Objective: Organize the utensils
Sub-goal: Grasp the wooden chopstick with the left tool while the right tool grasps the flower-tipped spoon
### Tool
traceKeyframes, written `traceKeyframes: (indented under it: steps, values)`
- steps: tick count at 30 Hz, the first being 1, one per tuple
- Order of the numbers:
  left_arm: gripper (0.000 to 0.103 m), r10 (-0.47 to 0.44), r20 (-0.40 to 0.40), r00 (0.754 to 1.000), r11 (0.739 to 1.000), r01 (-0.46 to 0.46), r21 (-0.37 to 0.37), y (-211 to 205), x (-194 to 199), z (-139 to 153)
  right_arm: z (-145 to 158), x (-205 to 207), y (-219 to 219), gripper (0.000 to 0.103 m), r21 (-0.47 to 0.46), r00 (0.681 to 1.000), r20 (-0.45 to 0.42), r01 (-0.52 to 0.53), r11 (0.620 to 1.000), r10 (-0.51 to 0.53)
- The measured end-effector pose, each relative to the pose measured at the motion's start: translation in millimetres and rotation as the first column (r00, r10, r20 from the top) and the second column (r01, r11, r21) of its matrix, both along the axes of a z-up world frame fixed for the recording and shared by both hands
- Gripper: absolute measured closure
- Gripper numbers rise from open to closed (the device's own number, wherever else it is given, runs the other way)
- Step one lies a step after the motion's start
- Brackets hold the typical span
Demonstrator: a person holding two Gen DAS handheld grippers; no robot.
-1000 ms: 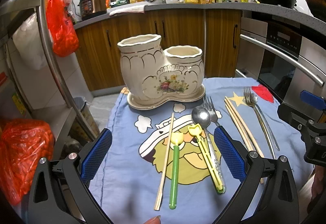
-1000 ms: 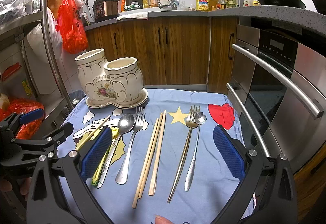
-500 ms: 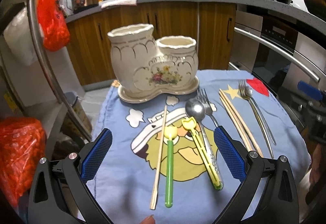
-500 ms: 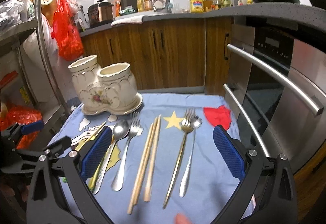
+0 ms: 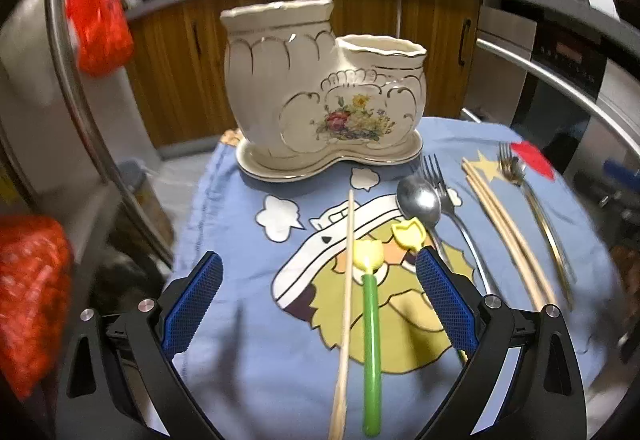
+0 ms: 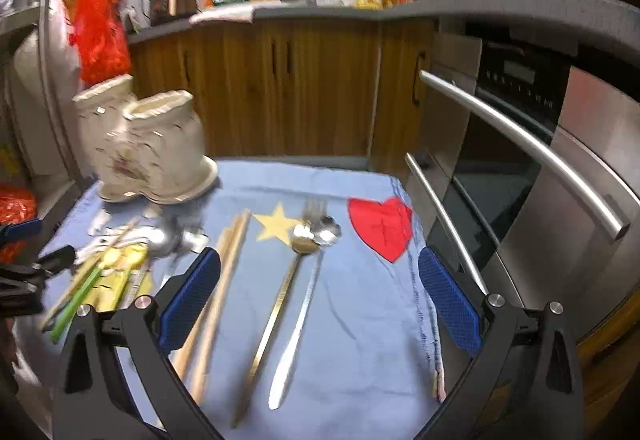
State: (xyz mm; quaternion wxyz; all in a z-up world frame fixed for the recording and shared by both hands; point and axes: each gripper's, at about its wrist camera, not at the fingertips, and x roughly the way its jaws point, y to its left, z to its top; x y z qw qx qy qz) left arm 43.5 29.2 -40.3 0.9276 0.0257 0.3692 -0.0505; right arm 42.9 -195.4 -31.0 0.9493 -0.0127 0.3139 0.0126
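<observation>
Blue cloth [image 5: 248, 380], two-pot ceramic holder [image 5: 320, 95], contents hidden

Utensils [image 5: 420, 199] lie flat before the cream, seemingly empty holder [image 5: 320, 87].

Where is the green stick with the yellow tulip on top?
In the left wrist view, the green tulip-topped utensil lies on the blue cloth between the left gripper's open fingers, just right of a single wooden chopstick.
</observation>
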Motion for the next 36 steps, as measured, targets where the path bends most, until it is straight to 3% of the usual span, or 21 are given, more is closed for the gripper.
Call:
traceKeyframes:
  steps: [6,8,12,16,21,25,29,33,36]
  values:
    - [0.008,-0.026,-0.047,0.999,0.999,0.028,0.039,3.2,21.8,-3.7,-12.2,26.4,-4.7,0.006,0.02,0.997,-0.077,-0.024,1.0,0.025]
    - [0.009,-0.031,-0.064,0.997,0.998,0.034,0.046,5.8,27.9,-5.8,-15.4,35.6,-6.3,0.01,0.012,0.995,-0.093,-0.033,0.999,0.034]
    - [0.022,-0.062,-0.068,0.996,0.996,0.066,0.058,5.9,37.8,-7.1,-23.1,50.7,-14.8,0.026,0.07,0.988,-0.152,-0.03,0.997,0.04]
    - [0.041,-0.126,-0.158,0.979,0.991,0.132,0.025,-7.2,50.2,-22.5,-28.9,56.6,-16.9,0.044,0.12,0.979,-0.196,-0.024,0.993,0.048]
    - [0.047,-0.139,-0.169,0.976,0.99,0.141,-0.003,-11.6,52.3,-22.2,-32.5,53.8,-15.9,0.061,0.122,0.973,-0.223,-0.033,0.992,0.06]
    - [0.053,-0.154,-0.181,0.971,0.988,0.151,-0.034,-8.0,45.3,-22.3,-34.9,48.6,-13.3,0.069,0.123,0.967,-0.242,-0.052,0.991,0.081]
    - [0.053,-0.167,-0.201,0.965,0.986,0.16,-0.053,0.1,34.4,-23.6,-40.8,45.1,-13.4,0.073,0.107,0.957,-0.278,-0.059,0.992,0.087]
    - [0.06,-0.189,-0.22,0.957,0.98,0.171,-0.097,9.3,20.0,-23.4,-40.5,36.1,-14.1,0.074,0.121,0.953,-0.287,-0.064,0.991,0.097]
    - [0.064,-0.212,-0.221,0.952,0.977,0.2,-0.077,8.8,12.6,-24.3,-41.7,34.7,-7.7,0.074,0.095,0.95,-0.291,-0.089,0.991,0.113]
